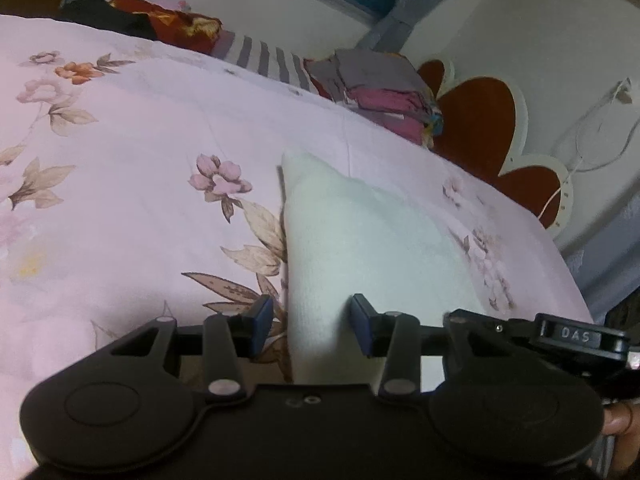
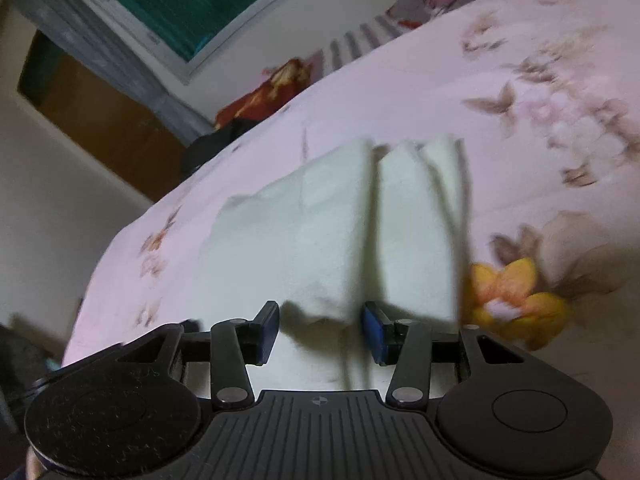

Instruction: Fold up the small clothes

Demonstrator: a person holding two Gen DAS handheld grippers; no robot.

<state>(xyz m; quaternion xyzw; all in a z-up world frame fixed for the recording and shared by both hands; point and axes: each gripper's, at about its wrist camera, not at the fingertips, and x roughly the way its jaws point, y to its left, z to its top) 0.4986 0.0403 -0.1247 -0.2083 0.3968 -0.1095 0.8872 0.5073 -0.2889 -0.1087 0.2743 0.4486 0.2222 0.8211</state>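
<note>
Hovering low over a bed (image 1: 120, 128) spread with a pink floral sheet, the left tongs (image 1: 312, 322) stand partly open astride the near left edge of a white garment (image 1: 372, 232), one pad over bare sheet, the other over the cloth, neither seen pressing on it. Folded clothes (image 1: 380, 96) sit stacked at the far side by the headboard (image 1: 480, 120).

From the right wrist, the right tongs (image 2: 320, 330) are likewise partly open, with the near hem of the white garment (image 2: 320, 232) between the pads and nothing visibly gripped. Motion blur softens the cloth's folds and dark creases.

Closing from here, either pair could likely pinch the sheet along with the garment, or catch only one layer, dragging the fold crooked.
</note>
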